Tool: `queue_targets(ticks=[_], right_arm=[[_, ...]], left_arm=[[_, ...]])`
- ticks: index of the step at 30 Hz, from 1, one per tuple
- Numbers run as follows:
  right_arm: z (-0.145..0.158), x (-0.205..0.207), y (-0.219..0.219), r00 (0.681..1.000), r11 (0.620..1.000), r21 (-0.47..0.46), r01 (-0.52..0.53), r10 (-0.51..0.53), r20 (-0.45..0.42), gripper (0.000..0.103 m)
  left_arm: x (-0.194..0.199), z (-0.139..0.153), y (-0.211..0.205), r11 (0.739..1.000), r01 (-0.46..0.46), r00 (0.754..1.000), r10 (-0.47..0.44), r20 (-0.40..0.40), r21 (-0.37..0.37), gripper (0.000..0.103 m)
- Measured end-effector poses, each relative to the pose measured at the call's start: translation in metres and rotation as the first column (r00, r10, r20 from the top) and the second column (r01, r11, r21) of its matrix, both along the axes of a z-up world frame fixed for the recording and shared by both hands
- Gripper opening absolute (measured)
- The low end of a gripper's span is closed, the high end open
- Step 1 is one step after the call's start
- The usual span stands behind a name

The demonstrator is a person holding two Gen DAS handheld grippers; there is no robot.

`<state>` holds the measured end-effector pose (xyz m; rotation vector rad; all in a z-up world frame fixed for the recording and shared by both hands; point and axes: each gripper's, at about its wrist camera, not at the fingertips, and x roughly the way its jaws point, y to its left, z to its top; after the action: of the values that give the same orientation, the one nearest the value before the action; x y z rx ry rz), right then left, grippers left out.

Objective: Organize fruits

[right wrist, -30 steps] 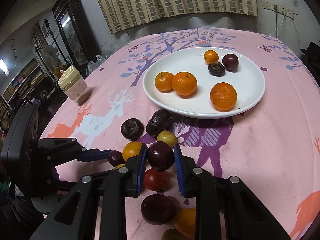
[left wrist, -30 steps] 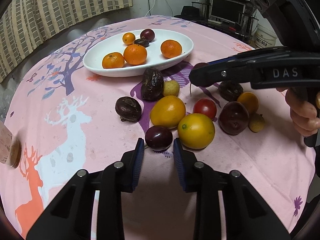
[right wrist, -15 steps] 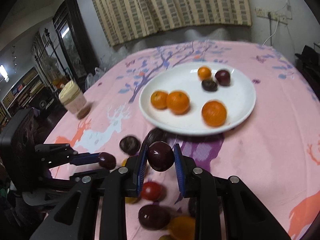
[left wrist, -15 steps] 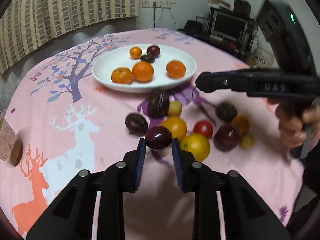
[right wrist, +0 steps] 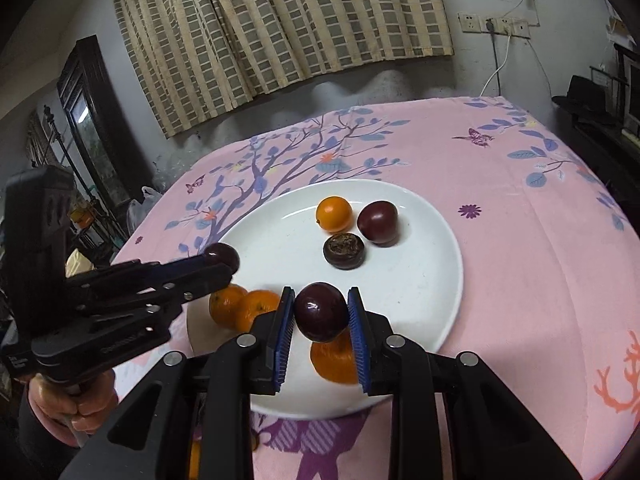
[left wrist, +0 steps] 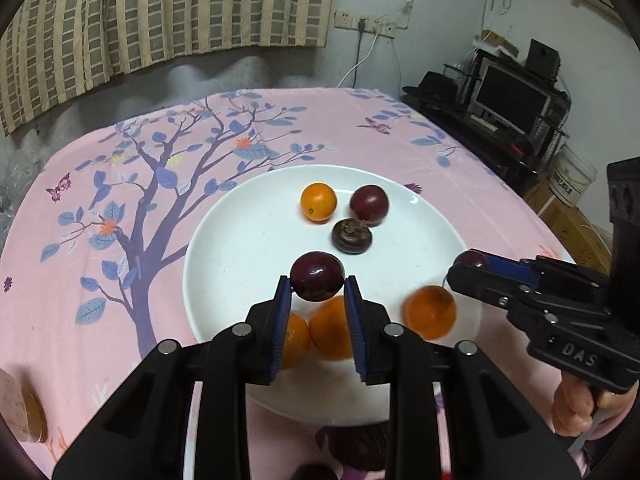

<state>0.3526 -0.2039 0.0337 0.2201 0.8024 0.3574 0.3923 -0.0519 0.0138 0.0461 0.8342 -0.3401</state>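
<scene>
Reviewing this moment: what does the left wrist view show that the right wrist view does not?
Only the left wrist view shows the monitor on the rack at right, a white bucket on the floor, and a jar edge at lower left.

Only the right wrist view shows the dark cabinet at left and the holder's left hand.

Both show the white plate holding three oranges, a small orange fruit and two dark fruits, with each gripper, left gripper and right gripper, shut on a dark purple fruit above it.
</scene>
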Motion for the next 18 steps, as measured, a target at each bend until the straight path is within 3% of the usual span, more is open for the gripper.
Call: queue_targets(ticks=[1, 2, 3, 4, 5, 6, 12, 18], right_arm=[[-0.001, 0.003, -0.001, 1.0, 1.0, 0.012, -0.004, 0.004, -0.005, 0.029], [-0.001, 0.002, -0.001, 1.0, 1.0, 0.015, -0.004, 0.004, -0.003, 0.029], [-0.001, 0.001, -0.001, 1.0, 1.0, 0.008, -0.006, 0.006, -0.001, 0.039], [-0.001, -0.001, 0.0, 1.0, 1.0, 0.0, -0.008, 0.008, 0.002, 0.048], [0.0, -0.003, 0.001, 1.0, 1.0, -0.005, -0.009, 0.009, 0.008, 0.048], [0.002, -0.006, 0.002, 1.0, 1.0, -0.007, -0.014, 0.014, 0.012, 0.048], [0.011, -0.025, 0.004, 0.999, 0.999, 0.001, -0.034, 0.034, 0.021, 0.048], [0.007, -0.06, 0.048, 0.98, 0.976, -0.085, -0.199, 0.198, -0.027, 0.048]], left_arm=[[0.002, -0.002, 0.0, 1.0, -0.002, 1.0, 0.002, -0.009, -0.004, 0.027], [0.003, -0.004, 0.001, 1.0, -0.006, 1.0, 0.006, -0.021, -0.007, 0.034], [0.003, -0.005, 0.002, 1.0, -0.012, 0.999, 0.012, -0.03, -0.005, 0.045], [0.002, -0.006, 0.003, 1.0, -0.025, 0.999, 0.025, -0.035, 0.002, 0.078], [-0.002, -0.004, 0.007, 0.998, -0.059, 0.998, 0.06, -0.009, 0.004, 0.087], [-0.007, -0.001, 0.011, 0.997, -0.083, 0.996, 0.083, 0.025, -0.003, 0.088], [-0.045, 0.012, 0.039, 0.993, -0.096, 0.994, 0.099, 0.049, -0.065, 0.089], [-0.089, 0.002, 0.07, 0.99, -0.13, 0.989, 0.133, 0.069, -0.053, 0.089]])
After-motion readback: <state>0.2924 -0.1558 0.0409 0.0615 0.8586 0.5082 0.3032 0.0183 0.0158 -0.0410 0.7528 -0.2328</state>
